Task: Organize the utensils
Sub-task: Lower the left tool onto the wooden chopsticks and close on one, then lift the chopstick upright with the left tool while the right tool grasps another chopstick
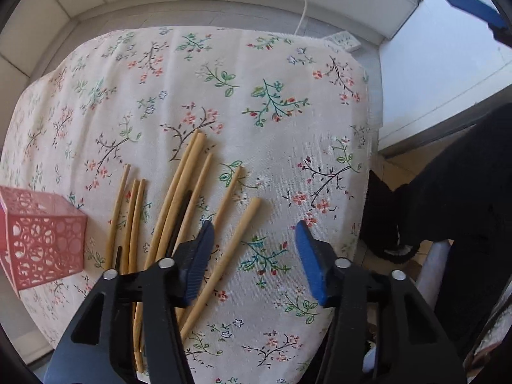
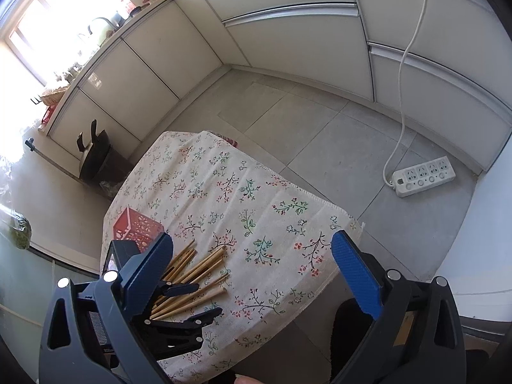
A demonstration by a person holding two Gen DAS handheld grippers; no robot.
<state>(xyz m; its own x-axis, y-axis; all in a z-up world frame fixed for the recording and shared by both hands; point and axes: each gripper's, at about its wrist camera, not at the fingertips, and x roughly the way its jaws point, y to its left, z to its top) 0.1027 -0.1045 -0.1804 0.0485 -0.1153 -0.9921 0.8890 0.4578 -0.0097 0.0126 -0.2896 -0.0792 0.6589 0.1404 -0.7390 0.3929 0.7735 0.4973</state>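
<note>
Several bamboo chopsticks [image 1: 187, 188] lie loose on a small table under a floral cloth [image 1: 243, 73]. A red perforated holder [image 1: 41, 240] stands at the table's left edge. My left gripper [image 1: 254, 240] is open and empty, low over the near ends of the chopsticks, one chopstick [image 1: 230, 252] between its jaws. My right gripper [image 2: 252, 262] is open and empty, held high above the table's near right side. From the right wrist view the chopsticks [image 2: 195, 275], the holder [image 2: 137, 228] and the left gripper [image 2: 179, 300] over the sticks show.
The table stands on a grey tiled floor [image 2: 304, 121] beside white cabinets [image 2: 288, 32]. A white power strip [image 2: 422, 176] with its cord lies on the floor to the right. A dark pot [image 2: 94, 156] sits on a stool to the left.
</note>
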